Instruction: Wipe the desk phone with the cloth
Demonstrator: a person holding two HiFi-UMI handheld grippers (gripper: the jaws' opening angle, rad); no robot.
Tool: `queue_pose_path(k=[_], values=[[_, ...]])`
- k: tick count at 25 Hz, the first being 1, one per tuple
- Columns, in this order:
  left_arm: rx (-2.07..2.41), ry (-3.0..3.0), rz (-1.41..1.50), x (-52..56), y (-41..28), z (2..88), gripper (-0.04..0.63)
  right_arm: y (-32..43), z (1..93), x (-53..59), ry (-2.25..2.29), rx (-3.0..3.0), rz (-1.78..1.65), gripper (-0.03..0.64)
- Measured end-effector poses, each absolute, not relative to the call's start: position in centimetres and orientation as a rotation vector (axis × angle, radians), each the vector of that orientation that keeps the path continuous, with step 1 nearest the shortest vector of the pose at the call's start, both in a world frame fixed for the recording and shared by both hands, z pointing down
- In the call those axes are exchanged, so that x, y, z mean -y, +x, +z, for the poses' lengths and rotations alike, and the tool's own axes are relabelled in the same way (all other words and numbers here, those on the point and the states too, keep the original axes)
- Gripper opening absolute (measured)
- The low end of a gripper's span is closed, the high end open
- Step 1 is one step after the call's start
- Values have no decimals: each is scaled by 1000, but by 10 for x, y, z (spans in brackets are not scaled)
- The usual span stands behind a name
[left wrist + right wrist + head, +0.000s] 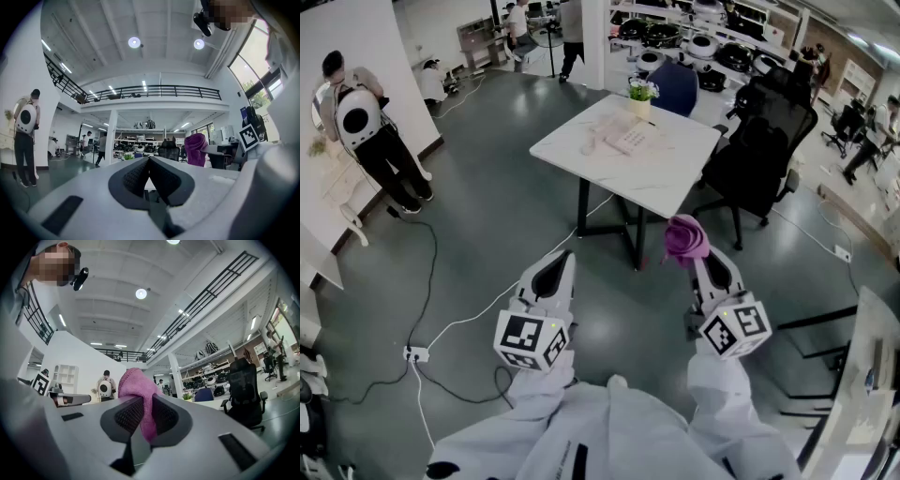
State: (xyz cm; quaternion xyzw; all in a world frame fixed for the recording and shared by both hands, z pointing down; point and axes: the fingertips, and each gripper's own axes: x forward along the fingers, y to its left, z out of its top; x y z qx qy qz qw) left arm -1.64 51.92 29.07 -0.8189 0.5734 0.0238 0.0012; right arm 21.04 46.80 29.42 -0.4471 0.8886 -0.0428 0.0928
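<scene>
Can barely make out the phone (630, 139), pale on the pale table (675, 183) toward its far side, too small to tell heading or long axis. Short of the table's near edge, well apart from the phone: right gripper (146, 399) clamped on the cloth (135, 385), bunched purple wad running lengthwise up past the tips, top flopped over, lower end hidden between the jaws. Also short of the table: left gripper (149, 161), jaws together on nothing.

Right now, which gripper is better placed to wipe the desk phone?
Right. The right gripper is shut on the cloth, while the left gripper is shut and empty. Both are away from the desk phone on the table.
</scene>
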Motion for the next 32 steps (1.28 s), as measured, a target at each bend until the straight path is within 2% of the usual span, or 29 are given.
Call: queue_pose_path(k=[14,32], values=[[-1855,-2568,70,-503,5,300,-2,235,306,-442,-1323,-2666,-160,35],[-1903,-2584,-15,-446,-3,318,-2,227,322,-377,-1366,-2671,-162,35]])
